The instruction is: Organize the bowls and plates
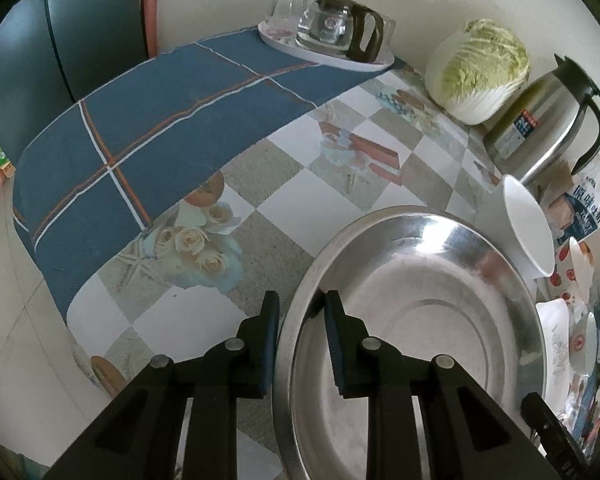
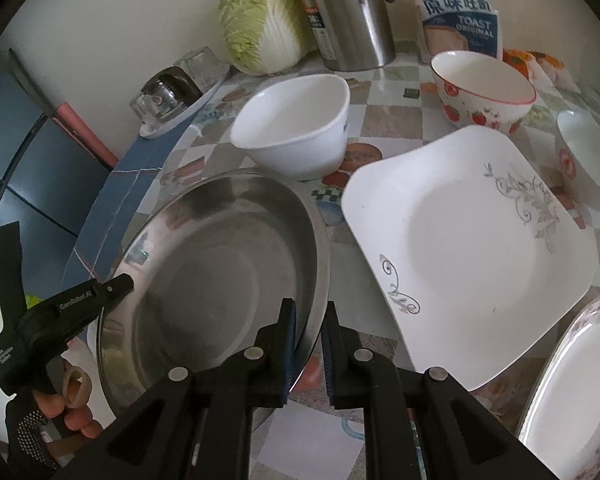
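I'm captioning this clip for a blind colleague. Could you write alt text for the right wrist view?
The right tongs pinch the near rim of a large steel basin on a checkered tablecloth. Behind it sits a white bowl; to its right lies a square white plate. The left tongs reach the basin's far left rim.

A wide steel basin (image 2: pixel 220 264) is sitting empty and tilted, one rim raised. Behind it a plain white bowl (image 2: pixel 296 128) is standing upright. Right of the basin a square white plate (image 2: pixel 472 248) with grey scrollwork is lying slightly tilted.
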Demonstrator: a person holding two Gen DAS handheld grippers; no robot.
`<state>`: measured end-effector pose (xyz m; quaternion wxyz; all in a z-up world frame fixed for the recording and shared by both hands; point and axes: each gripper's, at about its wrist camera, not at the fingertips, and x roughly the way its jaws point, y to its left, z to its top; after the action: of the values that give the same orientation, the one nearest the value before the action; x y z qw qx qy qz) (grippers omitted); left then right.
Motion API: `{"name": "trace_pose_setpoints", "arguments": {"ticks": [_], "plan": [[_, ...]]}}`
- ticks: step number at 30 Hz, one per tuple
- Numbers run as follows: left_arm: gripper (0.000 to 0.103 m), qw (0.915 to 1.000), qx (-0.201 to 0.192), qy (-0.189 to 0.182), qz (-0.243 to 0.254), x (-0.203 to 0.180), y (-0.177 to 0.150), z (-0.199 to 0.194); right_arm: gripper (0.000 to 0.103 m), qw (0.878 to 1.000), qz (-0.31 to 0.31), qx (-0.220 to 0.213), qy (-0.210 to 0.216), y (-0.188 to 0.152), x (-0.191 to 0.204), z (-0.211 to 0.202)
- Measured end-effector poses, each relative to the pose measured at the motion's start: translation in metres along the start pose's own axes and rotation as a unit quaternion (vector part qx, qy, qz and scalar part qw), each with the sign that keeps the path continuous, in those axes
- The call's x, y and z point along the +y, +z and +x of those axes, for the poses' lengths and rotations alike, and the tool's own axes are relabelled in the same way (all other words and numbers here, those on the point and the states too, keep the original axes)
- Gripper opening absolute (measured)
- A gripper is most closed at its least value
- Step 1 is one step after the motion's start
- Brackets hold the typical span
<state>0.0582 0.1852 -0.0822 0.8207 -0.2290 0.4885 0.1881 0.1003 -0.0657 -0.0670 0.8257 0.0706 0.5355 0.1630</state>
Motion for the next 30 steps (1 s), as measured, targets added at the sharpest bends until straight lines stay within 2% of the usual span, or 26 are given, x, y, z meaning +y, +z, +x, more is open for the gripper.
{"name": "trace_pose_setpoints", "arguments": {"ticks": [7, 17, 23, 30], "plan": [[0.024, 0.9995, -0.027, -0.015, -0.006, 0.001, -0.001, -0.020, 0.013, 1.000, -0.008, -0.019, 0.008, 0.002, 0.003, -0.014], [0.024, 0.9966, -0.056, -0.046, 0.039, -0.035, -0.007, -0.041, 0.013, 0.999, 0.004, -0.041, 0.004, 0.002, -0.019, -0.040], [0.024, 0.9945, -0.041, -0.066, 0.070, -0.065, -0.009, -0.044, 0.013, 0.998, 0.018, -0.061, -0.016, 0.001, -0.043, -0.057], [0.024, 0.9899, -0.038, -0.064, 0.121, -0.108, -0.008, -0.047, 0.013, 0.996, 0.045, -0.078, -0.028, 0.001, -0.072, -0.068]]}}
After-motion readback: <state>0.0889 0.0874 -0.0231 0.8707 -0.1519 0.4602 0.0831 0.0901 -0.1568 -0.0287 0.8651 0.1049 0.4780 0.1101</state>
